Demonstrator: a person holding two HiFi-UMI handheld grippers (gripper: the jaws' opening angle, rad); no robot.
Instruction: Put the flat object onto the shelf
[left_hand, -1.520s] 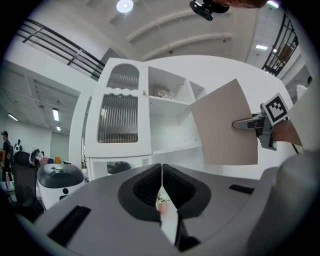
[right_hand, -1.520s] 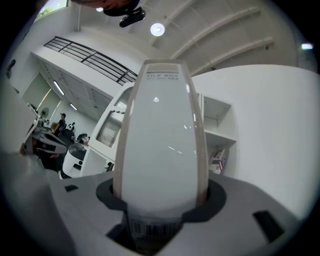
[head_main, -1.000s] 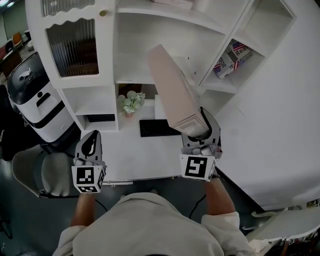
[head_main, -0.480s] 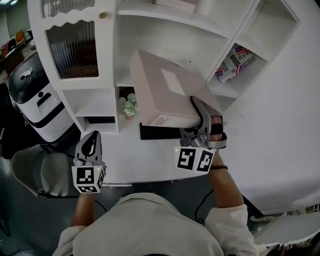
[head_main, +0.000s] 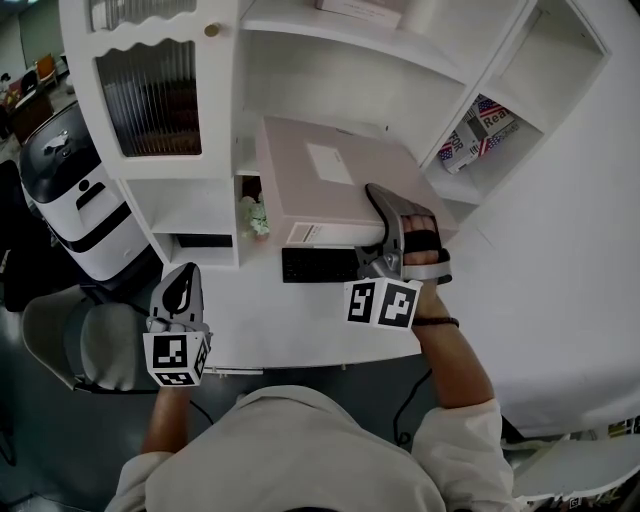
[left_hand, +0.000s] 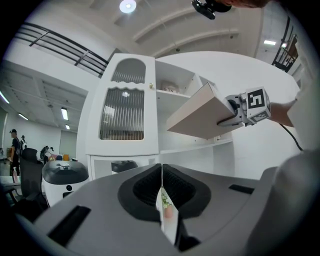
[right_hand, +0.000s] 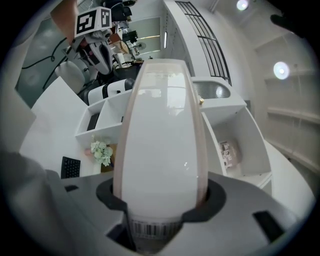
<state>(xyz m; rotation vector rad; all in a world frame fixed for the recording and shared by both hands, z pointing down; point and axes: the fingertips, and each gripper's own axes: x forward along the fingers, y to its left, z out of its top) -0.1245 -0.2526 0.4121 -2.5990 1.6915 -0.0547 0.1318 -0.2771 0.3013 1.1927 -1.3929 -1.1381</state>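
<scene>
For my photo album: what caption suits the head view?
Right gripper holds a flat pink box before the white shelf; left gripper shut, empty.

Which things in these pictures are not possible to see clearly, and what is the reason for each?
- Flowers, head view: mostly covered by the flat box that the right gripper holds.
- Label on the box, head view: print too small to read.
- Contents behind the ribbed glass door, head view: the glass blurs them.
- Top-shelf object, head view: cut off by the upper edge.
</scene>
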